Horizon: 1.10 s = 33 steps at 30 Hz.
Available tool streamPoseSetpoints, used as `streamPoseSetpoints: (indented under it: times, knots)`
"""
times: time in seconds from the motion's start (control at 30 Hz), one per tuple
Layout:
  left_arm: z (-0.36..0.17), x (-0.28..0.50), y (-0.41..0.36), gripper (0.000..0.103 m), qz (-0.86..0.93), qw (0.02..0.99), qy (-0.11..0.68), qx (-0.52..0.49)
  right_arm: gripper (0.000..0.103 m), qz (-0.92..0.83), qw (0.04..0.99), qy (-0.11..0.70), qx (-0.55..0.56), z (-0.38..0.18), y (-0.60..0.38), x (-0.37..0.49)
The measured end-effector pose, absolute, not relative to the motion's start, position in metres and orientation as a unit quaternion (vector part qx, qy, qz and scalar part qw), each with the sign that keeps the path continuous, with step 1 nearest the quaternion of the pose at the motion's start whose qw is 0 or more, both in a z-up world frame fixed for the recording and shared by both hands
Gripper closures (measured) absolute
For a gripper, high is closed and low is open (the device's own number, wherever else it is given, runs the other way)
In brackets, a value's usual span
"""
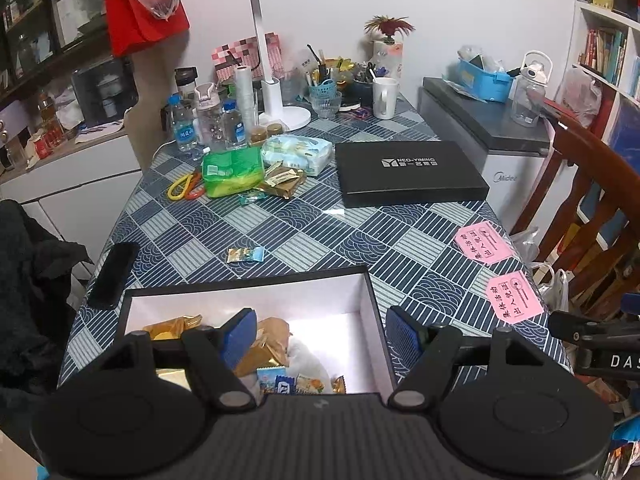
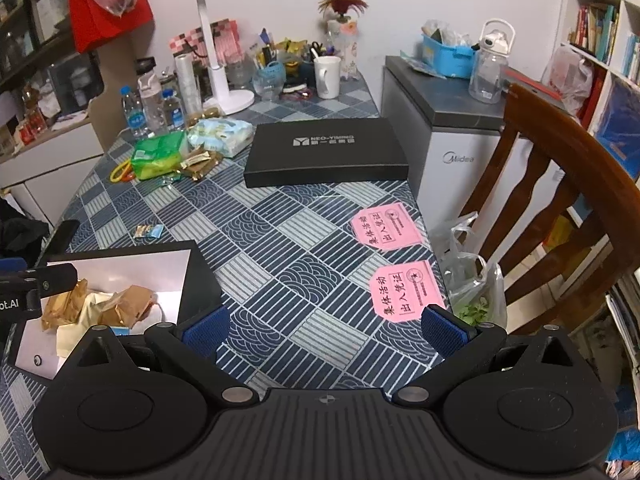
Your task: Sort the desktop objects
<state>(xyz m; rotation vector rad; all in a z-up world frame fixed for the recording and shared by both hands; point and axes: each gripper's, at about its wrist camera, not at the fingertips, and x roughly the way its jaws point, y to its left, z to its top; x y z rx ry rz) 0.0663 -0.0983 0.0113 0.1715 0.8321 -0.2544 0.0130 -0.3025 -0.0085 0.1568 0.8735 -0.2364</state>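
left gripper [image 1: 318, 334] hovering released over open box [image 1: 370, 292]; right gripper [image 2: 324, 326] released above desk [image 2: 280, 216]. risking missing thin candy wrapper [image 1: 245, 255], fingertips scraping cloth.

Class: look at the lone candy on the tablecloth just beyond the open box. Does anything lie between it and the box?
Nothing visible does. The candy lies alone on bare tablecloth just beyond the open box's far wall; only that wall separates it from the inside.
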Motion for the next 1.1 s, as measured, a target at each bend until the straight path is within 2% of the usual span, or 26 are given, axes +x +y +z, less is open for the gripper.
streamPoseSetpoints:
  times: [1.1]
  knots:
    - [-0.023, 0.142, -0.187, 0.018, -0.115, 0.881, 0.445, 0.11, 0.0, -0.09, 0.89, 0.433, 0.108, -0.034, -0.374, 0.094]
